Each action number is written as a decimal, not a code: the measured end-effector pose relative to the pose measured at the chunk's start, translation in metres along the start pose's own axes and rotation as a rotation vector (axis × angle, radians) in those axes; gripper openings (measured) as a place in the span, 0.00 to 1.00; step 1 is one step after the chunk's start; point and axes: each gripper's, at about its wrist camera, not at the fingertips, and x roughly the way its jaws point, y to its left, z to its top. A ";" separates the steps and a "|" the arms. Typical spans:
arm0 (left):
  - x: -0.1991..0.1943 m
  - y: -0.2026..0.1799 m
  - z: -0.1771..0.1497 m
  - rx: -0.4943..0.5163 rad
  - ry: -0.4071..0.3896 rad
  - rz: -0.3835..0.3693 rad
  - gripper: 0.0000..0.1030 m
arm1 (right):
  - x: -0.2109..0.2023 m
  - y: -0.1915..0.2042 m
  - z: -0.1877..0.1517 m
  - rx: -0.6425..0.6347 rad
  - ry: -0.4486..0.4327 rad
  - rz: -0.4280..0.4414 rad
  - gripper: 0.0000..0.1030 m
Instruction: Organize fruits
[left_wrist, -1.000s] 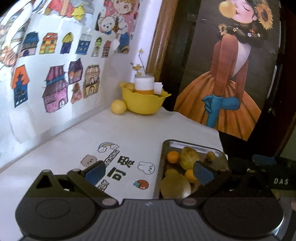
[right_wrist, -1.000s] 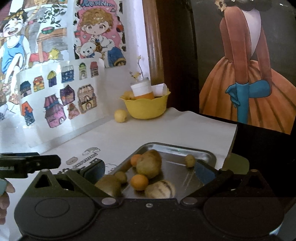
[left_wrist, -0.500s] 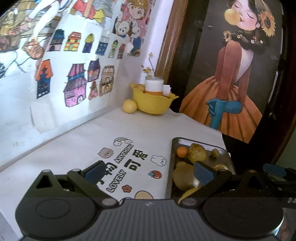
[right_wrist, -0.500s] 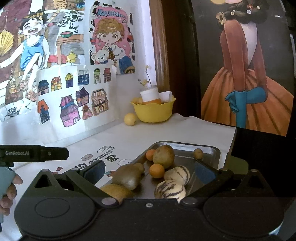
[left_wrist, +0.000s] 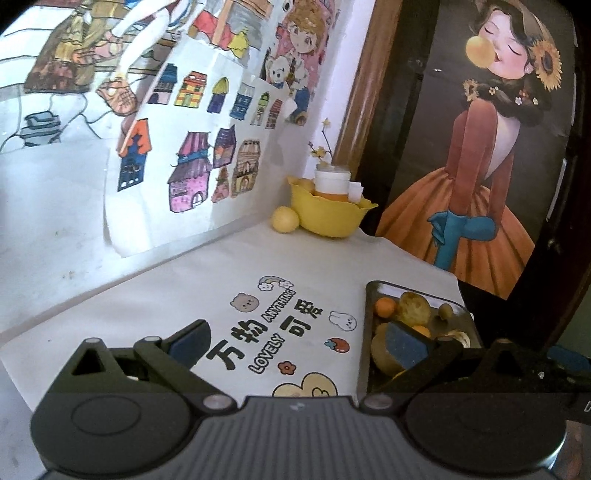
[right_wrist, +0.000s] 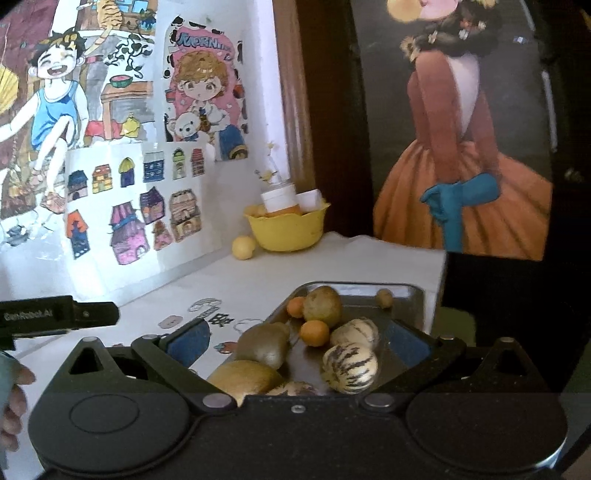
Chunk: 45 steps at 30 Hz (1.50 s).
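The fruits lie loose in the metal tray (right_wrist: 415, 295), which sits on the white cloth (left_wrist: 229, 273). The right gripper (right_wrist: 297, 341) hangs just above the tray's near end, fingers spread wide and holding nothing. The left gripper (left_wrist: 295, 341), also spread and empty, hovers over the cloth left of the tray.

Nearest in the tray is a striped melon (right_wrist: 350, 367): probably firm, smooth and rounded, so likely to roll or slip; a grip across its widest middle looks best. The small orange (right_wrist: 314, 332) behind it seems light and softer, needing a gentler squeeze. The brown fruit (right_wrist: 264, 345) on the tray's left side looks heavier.
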 end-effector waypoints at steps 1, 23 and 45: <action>-0.002 0.000 0.000 0.001 -0.003 0.000 1.00 | -0.003 0.004 -0.001 -0.008 -0.011 -0.012 0.99; -0.041 0.016 -0.047 -0.010 -0.094 0.096 1.00 | -0.056 0.032 -0.052 0.031 -0.137 -0.118 0.99; -0.073 0.038 -0.082 0.074 -0.143 0.112 1.00 | -0.072 0.048 -0.086 -0.001 -0.100 -0.117 0.99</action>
